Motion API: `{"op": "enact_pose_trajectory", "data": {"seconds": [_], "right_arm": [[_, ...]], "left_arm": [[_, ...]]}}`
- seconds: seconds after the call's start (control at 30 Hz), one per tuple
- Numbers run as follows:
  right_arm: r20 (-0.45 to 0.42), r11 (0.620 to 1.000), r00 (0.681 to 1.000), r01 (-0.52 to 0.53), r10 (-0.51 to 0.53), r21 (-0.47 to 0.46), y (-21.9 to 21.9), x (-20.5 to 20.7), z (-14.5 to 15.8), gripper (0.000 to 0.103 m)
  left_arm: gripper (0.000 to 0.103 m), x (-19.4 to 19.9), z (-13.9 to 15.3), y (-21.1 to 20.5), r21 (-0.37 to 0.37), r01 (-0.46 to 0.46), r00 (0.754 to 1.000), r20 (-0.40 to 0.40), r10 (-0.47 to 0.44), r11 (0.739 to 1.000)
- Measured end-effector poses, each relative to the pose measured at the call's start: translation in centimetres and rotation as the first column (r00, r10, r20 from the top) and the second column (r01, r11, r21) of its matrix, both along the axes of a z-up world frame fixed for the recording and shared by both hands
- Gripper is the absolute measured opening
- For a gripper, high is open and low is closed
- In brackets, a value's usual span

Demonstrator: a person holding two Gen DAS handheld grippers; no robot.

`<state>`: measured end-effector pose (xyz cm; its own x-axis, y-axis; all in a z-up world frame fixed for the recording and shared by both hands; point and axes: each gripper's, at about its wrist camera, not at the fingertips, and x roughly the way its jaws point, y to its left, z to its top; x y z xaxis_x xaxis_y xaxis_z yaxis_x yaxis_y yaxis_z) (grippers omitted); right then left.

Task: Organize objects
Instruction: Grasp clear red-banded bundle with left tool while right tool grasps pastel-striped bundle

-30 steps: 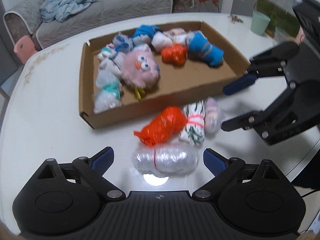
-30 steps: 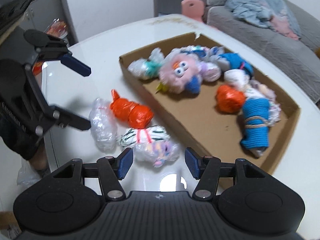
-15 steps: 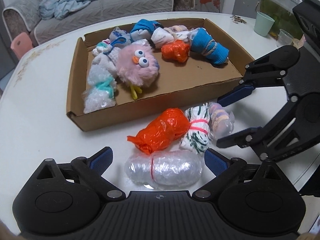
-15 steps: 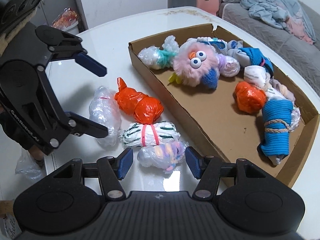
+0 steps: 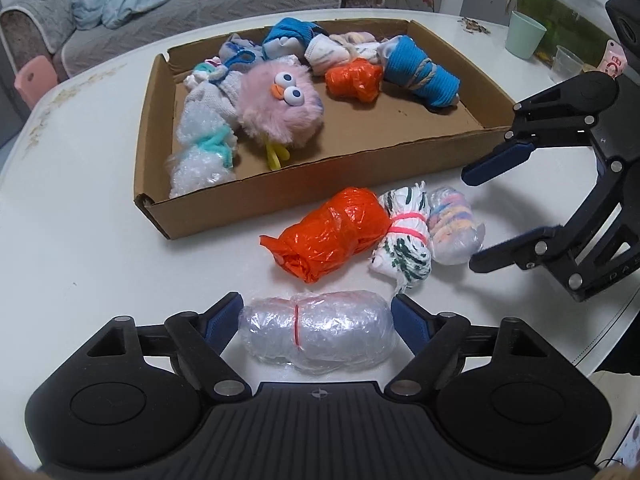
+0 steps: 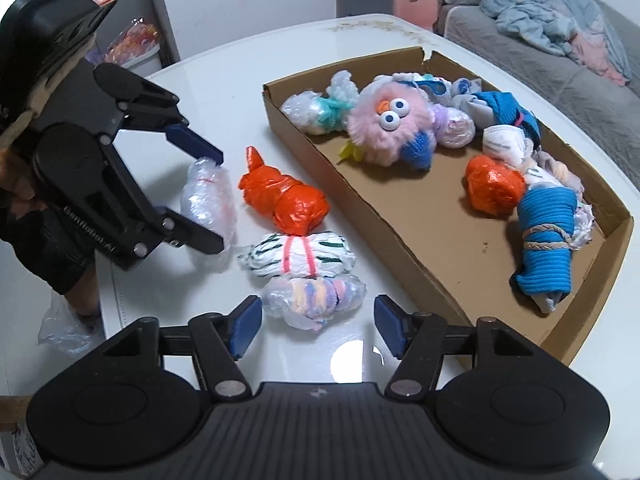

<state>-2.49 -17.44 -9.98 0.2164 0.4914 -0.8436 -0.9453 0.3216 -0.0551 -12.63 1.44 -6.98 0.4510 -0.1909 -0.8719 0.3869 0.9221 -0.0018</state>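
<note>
On the white surface [image 5: 80, 240], a shallow cardboard tray [image 5: 256, 200] is lying at about twelve o'clock in the left wrist view, and it is holding most of the bundles. Along its ten o'clock side a clear bubble-wrap bundle tied with teal yarn [image 5: 204, 148] is resting against a fluffy pink toy with big eyes [image 5: 280, 108]. Toward one o'clock an orange plastic-wrapped ball [image 5: 354, 80] is sitting just beside a blue sock roll bound with cord [image 5: 420, 72], and more rolled socks and cloth [image 5: 320, 46] are crowding the far wall.

Four bundles are lying outside the tray, near its front wall: an orange plastic bundle [image 5: 332, 236], a white-and-green cloth roll with a pink band [image 5: 404, 236] touching it, a pastel bundle in clear wrap [image 5: 454, 226] at that roll's three o'clock side, and a clear bubble-wrap bundle with a red band [image 5: 316, 334] at six o'clock.

The left gripper [image 5: 316, 320] is closing its jaws, and the clear bundle is lying between them with both blue pads at its ends; whether they are pressing yet I cannot tell. The right gripper [image 6: 318, 322] is opening its jaws, spread either side of the pastel bundle [image 6: 316, 298], with a gap showing at the three o'clock pad.
</note>
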Motion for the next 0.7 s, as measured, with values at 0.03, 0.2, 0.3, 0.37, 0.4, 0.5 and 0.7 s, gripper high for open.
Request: {"op": "enact_pose_trajectory", "data": {"seconds": [0.03,0.2,0.3,0.37,0.4,0.5,0.7], "right_arm": [[0.001,1.0,1.0,-0.003,0.003,-0.003,0.13,-0.01,-0.13,0.063],[0.004,0.999,0.999,-0.039,0.039,-0.021,0.74,-0.47,-0.68,0.064],[-0.009,0.999,0.999,-0.032,0.032,-0.022,0.92,-0.26,-0.88,0.059],[-0.017,0.999,1.0,-0.027,0.027,-0.023,0.87,-0.21,-0.82,0.055],[-0.019,0.999,0.999,-0.027,0.026,-0.024,0.84,-0.25,-0.75,0.055],[-0.023,0.999,0.999,-0.025,0.025,-0.02,0.73,-0.42,-0.49,0.053],[-0.037,1.0,0.999,-0.014,0.013,-0.021,0.27,-0.66,-0.1,0.052]], "left_arm": [[0.086,0.0,0.0,-0.03,-0.001,0.002,1.0,0.001,-0.002,1.0],[0.088,-0.07,-0.32,-0.07,0.01,0.009,1.0,0.008,-0.009,1.0],[0.087,-0.03,-0.4,0.02,0.01,0.01,1.0,0.01,-0.01,1.0],[0.084,0.04,-0.34,0.06,0.007,0.014,1.0,0.01,-0.014,1.0],[0.082,0.06,-0.3,0.02,0.009,0.016,1.0,0.011,-0.016,1.0],[0.079,0.03,-0.14,-0.17,0.026,0.025,1.0,0.019,-0.025,0.999],[0.078,-0.11,0.04,0.13,0.042,0.018,1.0,-0.012,-0.018,0.999]]}}
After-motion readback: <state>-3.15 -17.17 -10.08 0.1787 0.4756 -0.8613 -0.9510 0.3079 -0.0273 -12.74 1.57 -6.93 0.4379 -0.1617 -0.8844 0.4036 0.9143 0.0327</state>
